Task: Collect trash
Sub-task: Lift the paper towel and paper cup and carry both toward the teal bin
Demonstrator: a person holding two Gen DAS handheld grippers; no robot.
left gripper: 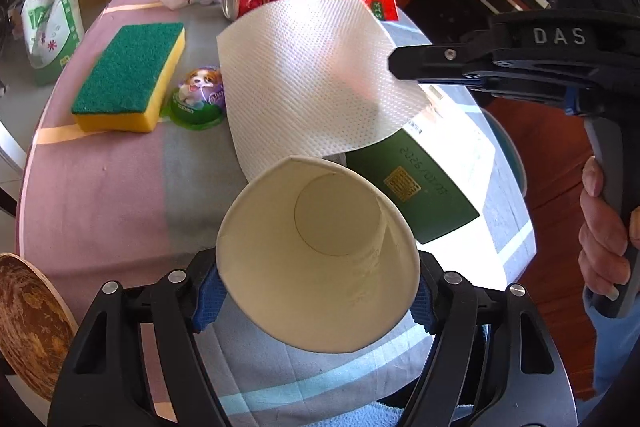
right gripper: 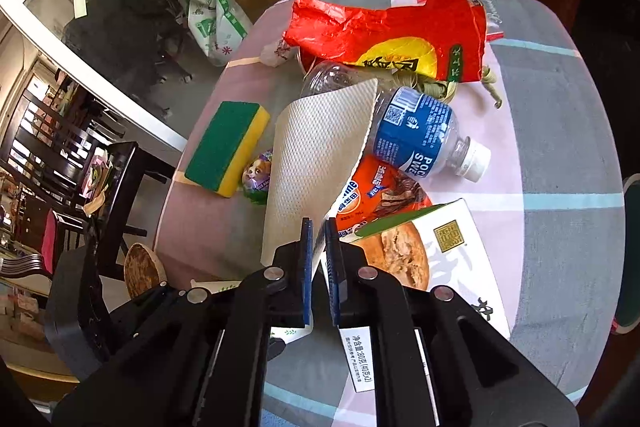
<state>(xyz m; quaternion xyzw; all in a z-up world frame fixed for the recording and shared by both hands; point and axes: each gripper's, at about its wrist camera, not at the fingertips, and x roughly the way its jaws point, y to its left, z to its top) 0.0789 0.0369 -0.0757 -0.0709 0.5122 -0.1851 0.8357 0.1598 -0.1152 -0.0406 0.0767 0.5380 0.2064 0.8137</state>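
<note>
White paper cup [left gripper: 316, 263] is gripped sideways by the left tool [left gripper: 314, 295]; right tool [right gripper: 319, 227] pinches the paper towel [right gripper: 316, 163].

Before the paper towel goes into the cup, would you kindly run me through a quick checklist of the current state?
1. Left gripper shut on the white paper cup: ok.
2. Cup mouth open and empty inside: ok.
3. Right gripper pinching the white embossed paper towel by its edge: ok.
4. Towel lifted off the table: ok in the left wrist view.
5. Towel clear of the clear plastic bottle with blue label: cannot tell; they overlap.
6. Towel over the cup mouth: not ok.
</note>
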